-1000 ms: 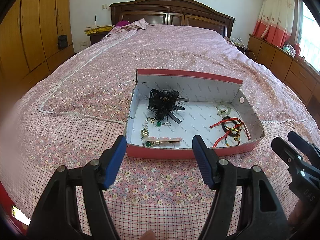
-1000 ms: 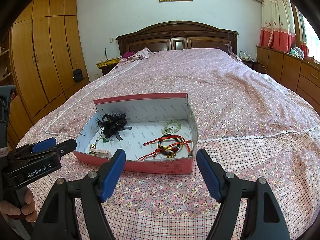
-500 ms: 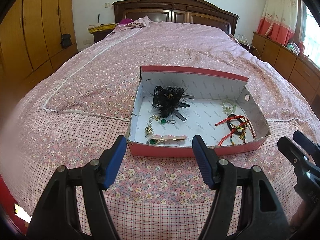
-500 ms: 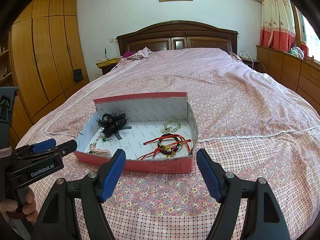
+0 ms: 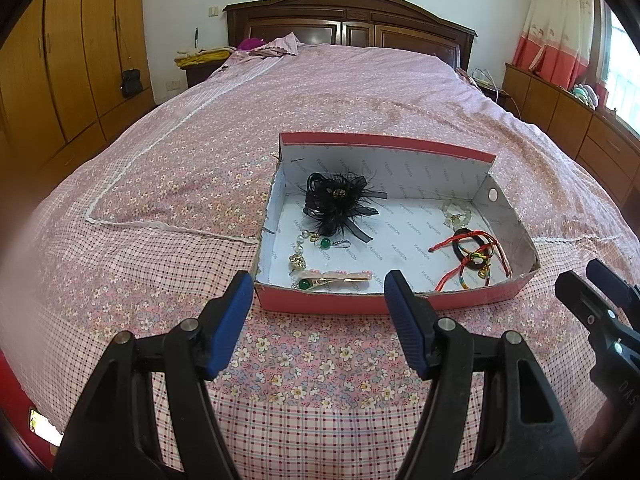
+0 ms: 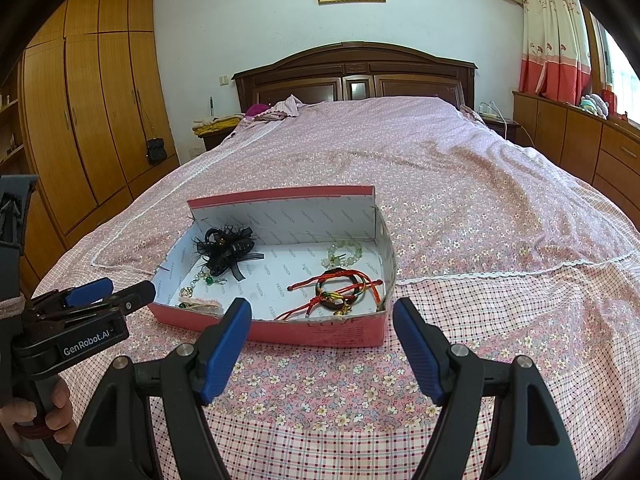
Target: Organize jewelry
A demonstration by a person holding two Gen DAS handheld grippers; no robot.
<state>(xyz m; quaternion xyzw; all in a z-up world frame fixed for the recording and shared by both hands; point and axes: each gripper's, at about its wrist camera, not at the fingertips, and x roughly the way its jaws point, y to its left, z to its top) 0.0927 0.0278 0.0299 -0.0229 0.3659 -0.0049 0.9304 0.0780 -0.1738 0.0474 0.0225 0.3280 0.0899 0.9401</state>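
We hold both grippers low over a pink floral bedspread (image 5: 192, 168), just short of a red box (image 5: 360, 304) that sits open on the bed. Our left gripper (image 5: 319, 286) has its jaws spread wide and holds nothing; our right gripper (image 6: 322, 312) is likewise wide open and empty. Inside the box, a black bow (image 5: 340, 204) lies at the far left, with green-bead earrings (image 5: 316, 246) and a pearl clip (image 5: 336, 278) nearer us along the left wall. A tangle of red cords and bangles (image 6: 338, 290) rests at the near right, and a pale bead bracelet (image 6: 344, 252) lies in the far right corner. A dark headboard (image 6: 356, 76) stands at the far end, wardrobes (image 6: 84, 120) on the left.
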